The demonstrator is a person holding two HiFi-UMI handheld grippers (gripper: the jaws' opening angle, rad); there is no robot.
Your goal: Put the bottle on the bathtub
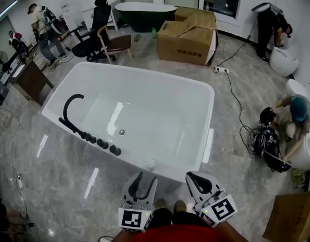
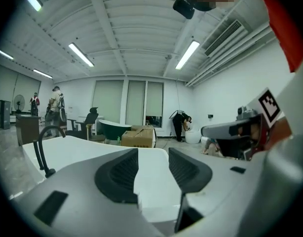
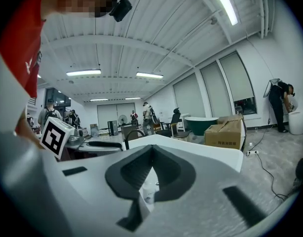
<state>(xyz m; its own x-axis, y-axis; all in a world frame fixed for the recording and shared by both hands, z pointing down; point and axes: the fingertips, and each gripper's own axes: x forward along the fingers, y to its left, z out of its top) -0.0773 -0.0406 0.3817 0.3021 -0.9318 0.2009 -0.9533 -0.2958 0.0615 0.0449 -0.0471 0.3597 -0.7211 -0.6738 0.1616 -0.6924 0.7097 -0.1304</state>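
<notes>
Down close, just before the bathtub (image 1: pixel 145 72), the left gripper (image 2: pixel 153 154) has its jaws apart, with nothing in them. The right gripper (image 3: pixel 151 149) beside it has its jaw tips touching and holds nothing. A small white thing (image 1: pixel 151 164), maybe the bottle, sits on the bathtub's near rim. A black tap (image 1: pixel 69 110) stands on its left rim. Past the bathtub is a cardboard box (image 1: pixel 188 37).

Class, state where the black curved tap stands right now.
In the head view the black curved tap stands on the white bathtub, on its left rim, beside a row of black knobs running toward the near edge.
</notes>
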